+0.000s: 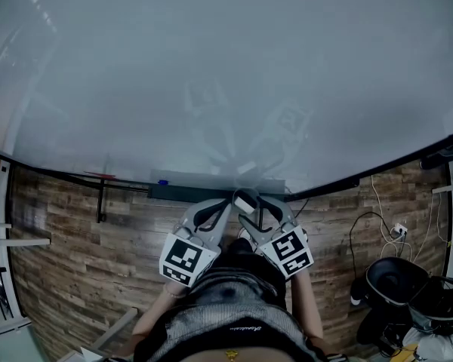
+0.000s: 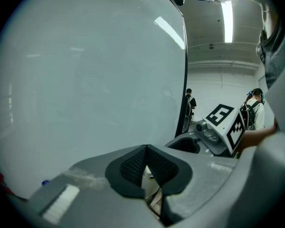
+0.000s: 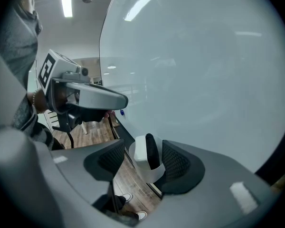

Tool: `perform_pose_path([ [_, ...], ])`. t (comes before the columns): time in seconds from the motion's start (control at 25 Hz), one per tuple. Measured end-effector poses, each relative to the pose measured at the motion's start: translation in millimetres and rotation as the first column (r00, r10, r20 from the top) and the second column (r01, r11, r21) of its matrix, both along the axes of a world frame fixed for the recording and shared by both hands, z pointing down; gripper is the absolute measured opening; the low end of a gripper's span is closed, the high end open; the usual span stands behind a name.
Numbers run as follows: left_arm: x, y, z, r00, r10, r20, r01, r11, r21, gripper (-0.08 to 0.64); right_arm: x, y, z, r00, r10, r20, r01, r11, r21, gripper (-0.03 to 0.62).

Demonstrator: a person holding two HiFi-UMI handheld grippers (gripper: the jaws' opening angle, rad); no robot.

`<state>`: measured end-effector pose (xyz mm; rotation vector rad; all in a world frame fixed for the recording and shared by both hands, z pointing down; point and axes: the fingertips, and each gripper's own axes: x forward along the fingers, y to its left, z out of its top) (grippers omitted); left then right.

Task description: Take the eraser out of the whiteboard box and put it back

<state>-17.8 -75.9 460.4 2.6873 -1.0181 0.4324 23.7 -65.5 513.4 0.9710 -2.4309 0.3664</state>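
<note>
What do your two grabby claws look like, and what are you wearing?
The left gripper and the right gripper are both smooth grey plastic, with black bumpy pads on the jaws. Each carries a white cube with black square patterns. The person wears a grey speckled top.

1. Head view looks steeply down from above; board [image 1: 226, 74] fills the upper frame.
2. Left gripper view sits close, board at left.
3. Right gripper view sits close, board at right; all share it.
</note>
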Motion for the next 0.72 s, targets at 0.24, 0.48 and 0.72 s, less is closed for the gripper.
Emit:
perform_pose_path([
  [0.24,-2,2,3,1.0,0.006,0.002,-0.006,1.0,0.01,0.002,0,-2,-14,0.996,0.036,0.087,-0.04,0.998,0.045,0.14],
  [0.48,2,4,0,1.0,0.015,-0.002,-0.015,1.0,0.02,0.002,0,-2,-36,0.988,0.038,0.151,-0.057,0.991,0.12,0.026],
  [0.72,3,6,-15,0.999,0.026,-0.043,-0.024,0.998,0.056,0.002,-1,-3,-64,0.977,0.057,0.205,-0.102,0.971,0.218,0.002],
])
